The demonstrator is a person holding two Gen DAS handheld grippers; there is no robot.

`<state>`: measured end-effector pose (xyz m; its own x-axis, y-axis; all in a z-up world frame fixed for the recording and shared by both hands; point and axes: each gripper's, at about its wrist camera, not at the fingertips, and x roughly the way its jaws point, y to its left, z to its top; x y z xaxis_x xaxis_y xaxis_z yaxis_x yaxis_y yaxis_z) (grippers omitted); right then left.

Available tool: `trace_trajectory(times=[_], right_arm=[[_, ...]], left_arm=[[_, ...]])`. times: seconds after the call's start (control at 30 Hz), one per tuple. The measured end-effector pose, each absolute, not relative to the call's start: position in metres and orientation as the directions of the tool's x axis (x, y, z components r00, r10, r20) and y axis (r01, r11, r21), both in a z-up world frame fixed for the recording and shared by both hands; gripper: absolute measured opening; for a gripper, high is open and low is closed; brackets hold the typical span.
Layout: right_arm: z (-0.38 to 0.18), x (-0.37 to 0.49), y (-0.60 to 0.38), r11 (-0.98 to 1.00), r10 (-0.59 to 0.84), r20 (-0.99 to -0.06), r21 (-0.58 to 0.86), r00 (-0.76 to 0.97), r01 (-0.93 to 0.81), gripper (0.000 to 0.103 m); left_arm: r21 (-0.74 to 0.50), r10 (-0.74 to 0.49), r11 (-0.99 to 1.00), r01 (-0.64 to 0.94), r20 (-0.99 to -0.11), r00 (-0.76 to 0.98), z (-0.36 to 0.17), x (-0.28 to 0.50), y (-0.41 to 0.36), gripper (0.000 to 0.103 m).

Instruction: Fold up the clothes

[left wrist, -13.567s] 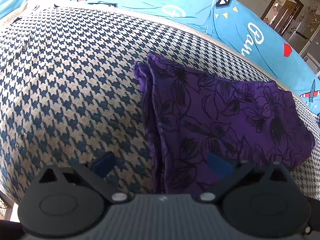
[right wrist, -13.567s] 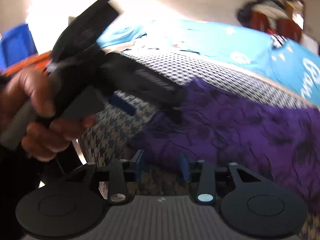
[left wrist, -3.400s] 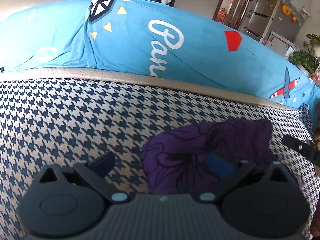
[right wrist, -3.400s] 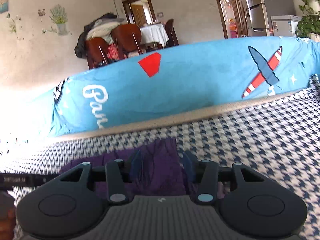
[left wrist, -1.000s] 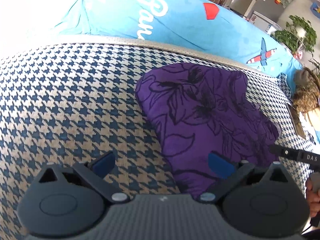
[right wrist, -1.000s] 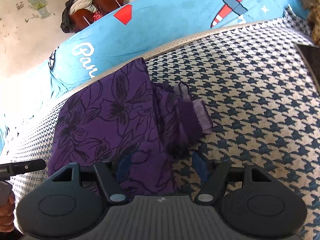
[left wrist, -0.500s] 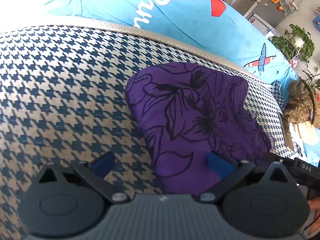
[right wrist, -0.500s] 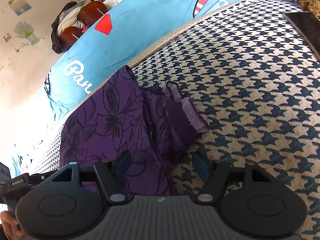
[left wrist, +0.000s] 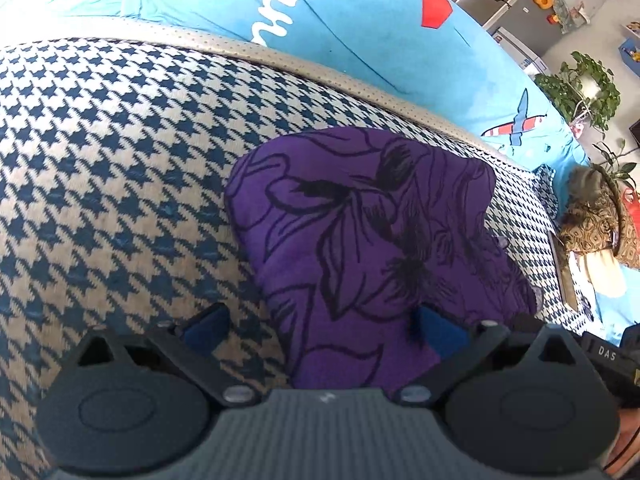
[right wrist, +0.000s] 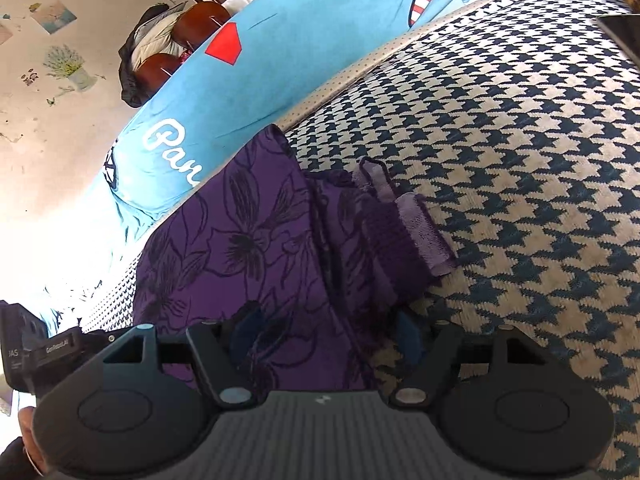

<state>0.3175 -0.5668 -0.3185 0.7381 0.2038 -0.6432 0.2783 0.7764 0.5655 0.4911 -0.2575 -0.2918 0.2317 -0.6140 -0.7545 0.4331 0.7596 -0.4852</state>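
A purple garment (left wrist: 360, 232) with black flower outlines lies folded in a compact bundle on the houndstooth sofa seat (left wrist: 112, 168). My left gripper (left wrist: 320, 328) hovers open over its near left edge; the right fingertip (left wrist: 436, 332) is above the cloth, the left one above the seat. In the right wrist view the same garment (right wrist: 248, 248) shows a pale lace band (right wrist: 424, 232) sticking out at its right side. My right gripper (right wrist: 328, 336) is open over the near right edge of the cloth. Nothing is pinched by either one.
A bright blue backrest cover (left wrist: 360, 28) with white lettering runs behind the seat. A brown patterned cushion (left wrist: 596, 220) and a dark flat object (right wrist: 624, 32) lie at the seat's right end. Houndstooth seat stretches left (left wrist: 80, 200) and right (right wrist: 540, 200) of the garment.
Both grippers have come closer and lower toward the garment over the last second. The garment, a long fold 13.6 s ago, is a shorter bundle and has not shifted since.
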Motion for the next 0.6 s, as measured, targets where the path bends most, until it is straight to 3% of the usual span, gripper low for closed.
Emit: trace_trajectory(times=[0.37,0.6], right_arm=[[-0.322,0.331,-0.557,0.798,0.216,-0.624,0.556,0.751,0.232,0.070],[-0.325,0.342,-0.547,0.802,0.236,-0.609,0.562,0.757,0.202,0.062]], left_arm=[[-0.471,-0.640,0.722,0.507,-0.732,0.233,-0.296,0.491,-0.284,0.103],[-0.411,-0.624,0.725,0.553,-0.732,0.274,-0.295,0.480,-0.299,0.102]])
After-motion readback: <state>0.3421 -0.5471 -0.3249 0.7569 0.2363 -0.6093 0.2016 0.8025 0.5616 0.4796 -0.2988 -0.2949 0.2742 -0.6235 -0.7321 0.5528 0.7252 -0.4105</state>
